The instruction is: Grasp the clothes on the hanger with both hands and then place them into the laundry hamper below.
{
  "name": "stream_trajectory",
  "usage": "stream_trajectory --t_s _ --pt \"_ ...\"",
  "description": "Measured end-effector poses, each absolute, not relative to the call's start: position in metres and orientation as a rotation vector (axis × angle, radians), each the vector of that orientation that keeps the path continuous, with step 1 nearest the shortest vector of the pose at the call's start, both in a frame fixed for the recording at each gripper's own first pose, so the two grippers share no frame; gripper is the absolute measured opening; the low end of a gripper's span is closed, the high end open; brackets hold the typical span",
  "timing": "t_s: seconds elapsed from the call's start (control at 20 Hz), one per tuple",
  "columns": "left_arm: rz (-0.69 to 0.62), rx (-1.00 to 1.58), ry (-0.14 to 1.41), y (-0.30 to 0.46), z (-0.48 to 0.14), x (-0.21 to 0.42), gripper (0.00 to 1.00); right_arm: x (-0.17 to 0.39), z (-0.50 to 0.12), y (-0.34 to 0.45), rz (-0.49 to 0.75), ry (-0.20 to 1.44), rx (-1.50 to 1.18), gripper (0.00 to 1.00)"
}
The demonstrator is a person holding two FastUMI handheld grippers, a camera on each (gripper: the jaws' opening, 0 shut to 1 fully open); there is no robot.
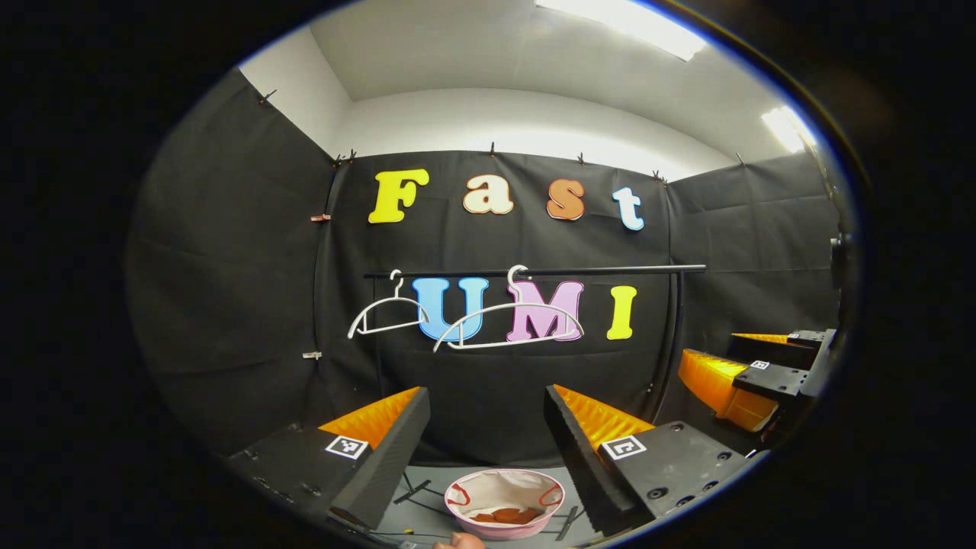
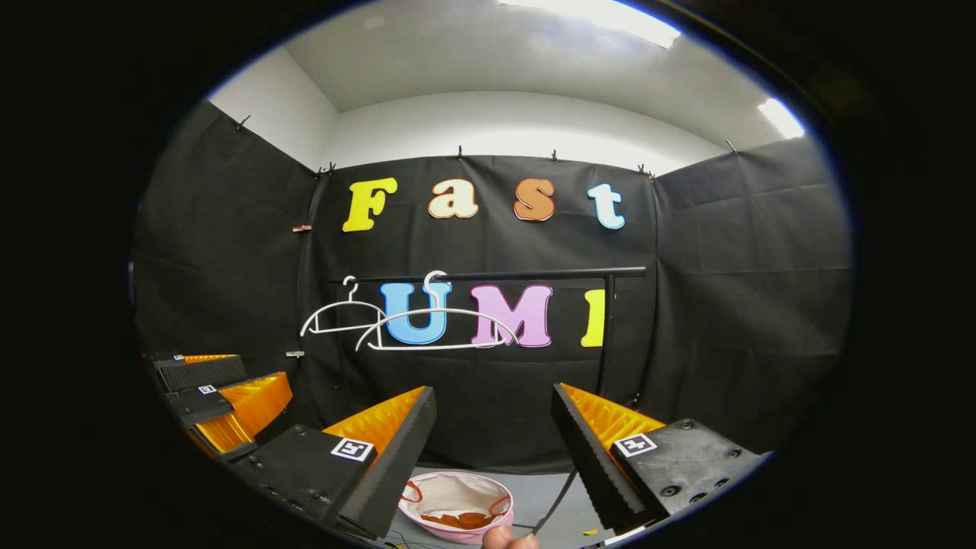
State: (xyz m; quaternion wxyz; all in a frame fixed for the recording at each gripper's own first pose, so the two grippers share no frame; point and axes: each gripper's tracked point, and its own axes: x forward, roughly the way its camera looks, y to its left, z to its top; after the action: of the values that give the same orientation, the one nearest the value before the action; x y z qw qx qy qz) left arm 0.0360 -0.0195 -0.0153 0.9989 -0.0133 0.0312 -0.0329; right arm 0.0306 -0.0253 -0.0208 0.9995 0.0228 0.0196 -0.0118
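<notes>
from the left gripper view, going left to right: the smaller white hanger (image 1: 379,313) hangs bare on the black rail (image 1: 534,271), and just to its right a wider white hanger (image 1: 508,319) hangs bare too, tilted a little. both hooks sit over the rail. below them the left gripper (image 1: 488,427) has its fingers spread wide apart with nothing between them. in the gap, low on the grey floor (image 1: 415,488), stands the laundry hamper (image 1: 505,503), a round pink basket with a pale lining and thin red handles at the rim. the clothes (image 1: 507,516) lie inside it at the bottom, a small crumpled rust-orange heap, well below the hangers. a fingertip (image 1: 457,541) pokes in at the lower edge in front of the hamper. far right in this view the other gripper is seen side-on, its fingers apart.

in the right gripper view, the left gripper (image 2: 210,396) shows at the far left, fingers parted. then come the two bare hangers, small hanger (image 2: 341,314) and wide hanger (image 2: 436,324), overlapping on the rail (image 2: 496,275). the right gripper (image 2: 494,431) is also wide open, gripping nothing. the hamper (image 2: 457,507) sits between its fingers nearer the left one, the orange clothes (image 2: 457,521) bunched at the bottom. a dark cable (image 2: 557,496) runs across the floor just right of the hamper, and a thumb tip (image 2: 507,538) shows at the bottom edge.
</notes>
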Motion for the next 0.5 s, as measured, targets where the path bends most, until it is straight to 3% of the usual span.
stream_trajectory --t_s 0.1,0.5 --pt "-0.067 -0.027 0.066 -0.0192 -0.0173 0.0361 0.92 0.0292 -0.0205 -0.0267 -0.026 0.039 0.046 0.99" --pt "-0.068 -0.025 0.066 -0.0186 -0.0168 0.0359 0.95 0.0286 -0.0216 -0.0273 -0.031 0.043 0.044 0.99"
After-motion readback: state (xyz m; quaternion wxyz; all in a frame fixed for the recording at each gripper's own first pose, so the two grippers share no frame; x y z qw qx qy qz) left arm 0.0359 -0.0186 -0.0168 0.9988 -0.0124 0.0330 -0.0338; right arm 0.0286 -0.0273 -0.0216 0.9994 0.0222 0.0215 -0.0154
